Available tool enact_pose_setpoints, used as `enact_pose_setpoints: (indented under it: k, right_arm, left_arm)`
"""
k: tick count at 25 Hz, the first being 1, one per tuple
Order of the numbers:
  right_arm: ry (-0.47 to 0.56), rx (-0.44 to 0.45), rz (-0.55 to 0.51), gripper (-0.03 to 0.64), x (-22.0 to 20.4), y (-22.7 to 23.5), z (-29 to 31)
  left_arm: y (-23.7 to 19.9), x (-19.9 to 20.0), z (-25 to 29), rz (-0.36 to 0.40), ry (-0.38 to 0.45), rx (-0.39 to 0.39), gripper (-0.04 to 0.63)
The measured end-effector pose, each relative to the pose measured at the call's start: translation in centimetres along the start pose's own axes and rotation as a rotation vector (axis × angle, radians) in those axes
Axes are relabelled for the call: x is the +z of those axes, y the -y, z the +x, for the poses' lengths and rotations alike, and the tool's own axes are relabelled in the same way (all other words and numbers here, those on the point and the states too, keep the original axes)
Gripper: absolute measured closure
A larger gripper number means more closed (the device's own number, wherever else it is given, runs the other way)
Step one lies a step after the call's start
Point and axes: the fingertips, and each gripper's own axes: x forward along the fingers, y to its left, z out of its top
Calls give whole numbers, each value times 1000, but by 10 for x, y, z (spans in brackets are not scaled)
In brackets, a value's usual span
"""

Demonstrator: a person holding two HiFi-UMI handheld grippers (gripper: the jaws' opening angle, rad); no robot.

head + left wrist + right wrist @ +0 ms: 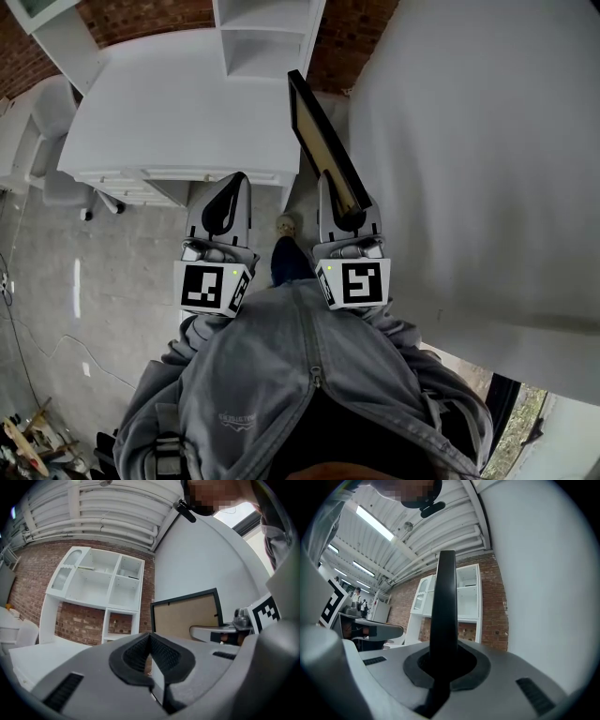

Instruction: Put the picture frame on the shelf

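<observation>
A person is standing in front of a white desk (178,103) and carrying a dark frame (319,131) in the right gripper (342,214). The gripper's fingers (471,666) are clamping the frame's lower edge. The frame is rising from between them, edge-on to that gripper's camera, and leaning forward and to the left over the near right corner of the desk. Gripping it low by the edge is probably leaving the rest of the frame free to be slid into an opening. The frame's brown backing is facing the left gripper (225,211), which is hovering just beside it without touching. Its fingers (129,656) are pressed together with nothing between them, so it is likely waiting in reserve to steady the frame later. The white shelf (267,37) is standing ahead on the far side of the desk, against a brick wall, and its compartments are looking bare. The frame is well apart from the shelf and has not yet been placed. A plain white wall (487,141) is running close along the person's right side.
</observation>
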Motion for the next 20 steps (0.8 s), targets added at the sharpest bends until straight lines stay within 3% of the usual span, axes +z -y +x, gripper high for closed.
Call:
enact_pose_setpoints:
  k: [20]
  right_arm:
    - [-3, 86, 22, 584, -29, 88, 181]
  left_arm:
    - [-69, -1, 177, 2, -24, 65, 588]
